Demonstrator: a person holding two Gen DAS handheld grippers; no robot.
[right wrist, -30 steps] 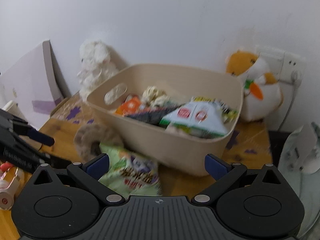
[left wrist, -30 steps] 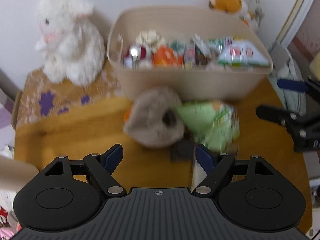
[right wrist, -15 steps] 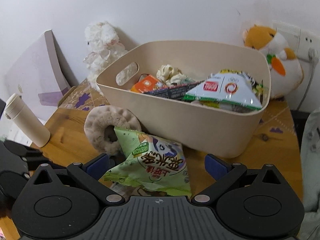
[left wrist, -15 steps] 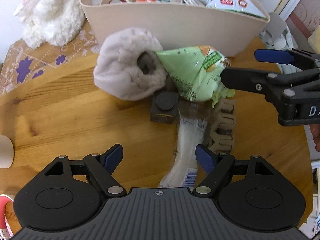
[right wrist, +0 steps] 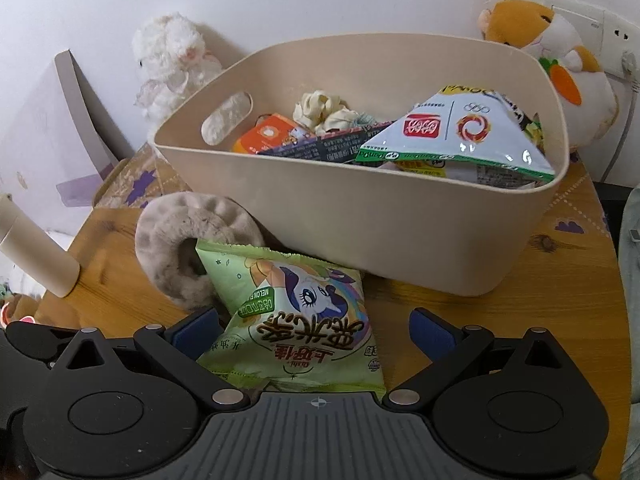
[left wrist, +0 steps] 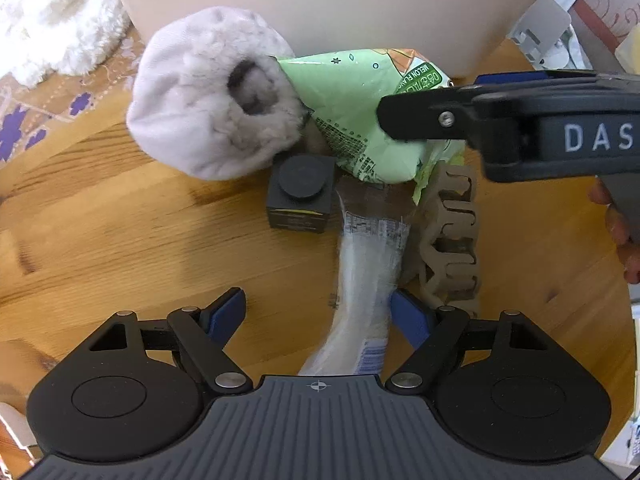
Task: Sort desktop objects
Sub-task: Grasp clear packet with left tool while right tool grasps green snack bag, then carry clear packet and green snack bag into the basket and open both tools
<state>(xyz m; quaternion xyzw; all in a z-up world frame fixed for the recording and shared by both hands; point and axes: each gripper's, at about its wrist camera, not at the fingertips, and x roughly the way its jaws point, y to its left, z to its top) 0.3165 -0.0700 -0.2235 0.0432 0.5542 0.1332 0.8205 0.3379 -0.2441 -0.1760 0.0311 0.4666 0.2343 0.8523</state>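
Observation:
A green snack bag [right wrist: 296, 320] lies on the wooden table in front of the beige bin [right wrist: 400, 240], between the fingers of my open right gripper [right wrist: 312, 330]. It also shows in the left wrist view [left wrist: 360, 120], with the right gripper [left wrist: 432, 100] over it. A grey fluffy scrunchie [left wrist: 208, 108] leans on the bin beside it. My left gripper [left wrist: 318, 314] is open, low over a clear plastic packet [left wrist: 368, 280]. A small black box [left wrist: 300, 196] and a brown hair claw [left wrist: 452, 248] lie near.
The bin holds several snack packets [right wrist: 456, 136]. A white plush sheep [right wrist: 172, 60] and an orange plush hamster [right wrist: 552, 52] stand at the wall. A beige bottle [right wrist: 36, 256] stands at the left. A patterned box [right wrist: 132, 184] sits behind the scrunchie.
Both grippers have moved forward and down toward the objects in front of the bin. The right gripper's fingers now straddle the green bag. The left gripper is over the clear packet.

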